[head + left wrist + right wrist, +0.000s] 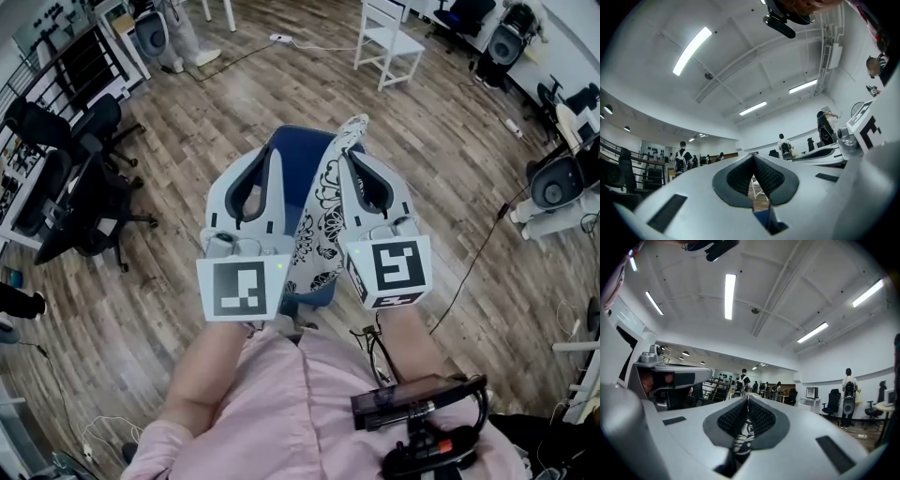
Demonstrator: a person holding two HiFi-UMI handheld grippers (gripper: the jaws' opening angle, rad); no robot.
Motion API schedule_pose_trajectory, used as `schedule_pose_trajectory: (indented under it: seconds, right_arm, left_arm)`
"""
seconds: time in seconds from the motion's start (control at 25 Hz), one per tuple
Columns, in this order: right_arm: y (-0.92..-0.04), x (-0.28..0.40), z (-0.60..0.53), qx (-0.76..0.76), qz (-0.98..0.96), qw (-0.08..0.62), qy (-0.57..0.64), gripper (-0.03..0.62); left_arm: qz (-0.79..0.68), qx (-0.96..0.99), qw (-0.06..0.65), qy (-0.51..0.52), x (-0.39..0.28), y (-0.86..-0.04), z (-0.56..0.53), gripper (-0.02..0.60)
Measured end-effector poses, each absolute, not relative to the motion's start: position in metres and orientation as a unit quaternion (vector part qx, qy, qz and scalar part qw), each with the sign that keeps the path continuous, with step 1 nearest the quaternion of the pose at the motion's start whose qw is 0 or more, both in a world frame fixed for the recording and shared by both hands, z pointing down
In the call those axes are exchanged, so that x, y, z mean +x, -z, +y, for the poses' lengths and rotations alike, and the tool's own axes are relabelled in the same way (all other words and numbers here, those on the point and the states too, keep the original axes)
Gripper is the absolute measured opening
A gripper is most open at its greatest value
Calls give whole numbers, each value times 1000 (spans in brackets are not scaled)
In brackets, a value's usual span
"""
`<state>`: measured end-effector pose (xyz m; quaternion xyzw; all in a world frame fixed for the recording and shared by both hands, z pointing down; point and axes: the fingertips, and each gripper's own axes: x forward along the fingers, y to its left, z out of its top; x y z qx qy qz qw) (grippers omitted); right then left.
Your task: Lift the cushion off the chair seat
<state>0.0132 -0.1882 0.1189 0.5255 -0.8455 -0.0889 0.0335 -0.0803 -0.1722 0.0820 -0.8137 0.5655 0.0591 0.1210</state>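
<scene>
Fingertips of the right gripper (pixel 354 155), in the head view: clenched on the top edge of the thin white fabric cushion with black floral print (pixel 319 211), draped limp beside and beneath them, well clear of the blue padded chair seat (pixel 292 173) under both tools. Left gripper (pixel 266 150) level with it, just beside the cloth, tips pressed together. Both held out from the chest, side by side, pointing forward. Left gripper view: pads (pixel 740 176) closed on nothing, only floor and a blue sliver visible beneath. Right gripper view: patterned cloth (pixel 742 439) pinched between shut pads (pixel 761 416), trailing down below them; camera angled toward ceiling lights. Judged light, soft and floppy, not fragile; prone to swinging from one pinch. Best gripped along the hem, ideally at two well-spaced points.
</scene>
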Motion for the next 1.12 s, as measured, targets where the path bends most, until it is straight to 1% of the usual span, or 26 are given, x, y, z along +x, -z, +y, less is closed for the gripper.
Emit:
schedule_pose_trajectory:
  seconds: [1.12]
  right_arm:
    - [-122, 15, -197, 529, -843, 36, 91, 5]
  left_arm:
    - [555, -821, 125, -46, -70, -87, -183, 11]
